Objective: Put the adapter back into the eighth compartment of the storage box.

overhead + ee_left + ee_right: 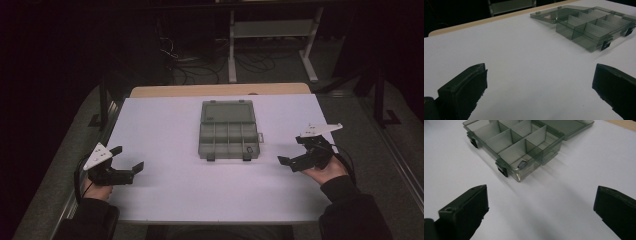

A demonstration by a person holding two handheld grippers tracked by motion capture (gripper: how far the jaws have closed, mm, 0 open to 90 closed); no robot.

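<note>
A translucent grey-green compartment box (227, 137) lies open in the middle of the white table (165, 195), with its lid (227, 111) flat behind it. Dividers split it into several cells. A small dark piece (249, 149) sits in the near right cell, and the right gripper view shows the piece (521, 164) behind the box's corner wall. My left gripper (128, 158) rests open at the table's left, well away from the box (589, 27). My right gripper (292, 150) is open to the right of the box (524, 142), a short way from it. Neither holds anything.
The table's far wooden edge (220, 90) runs behind the lid. Beyond it, a white frame's legs (232, 50) and loose cables (192, 67) stand on the dark floor. Black posts (103, 102) flank the table. White surface lies open on both sides of the box.
</note>
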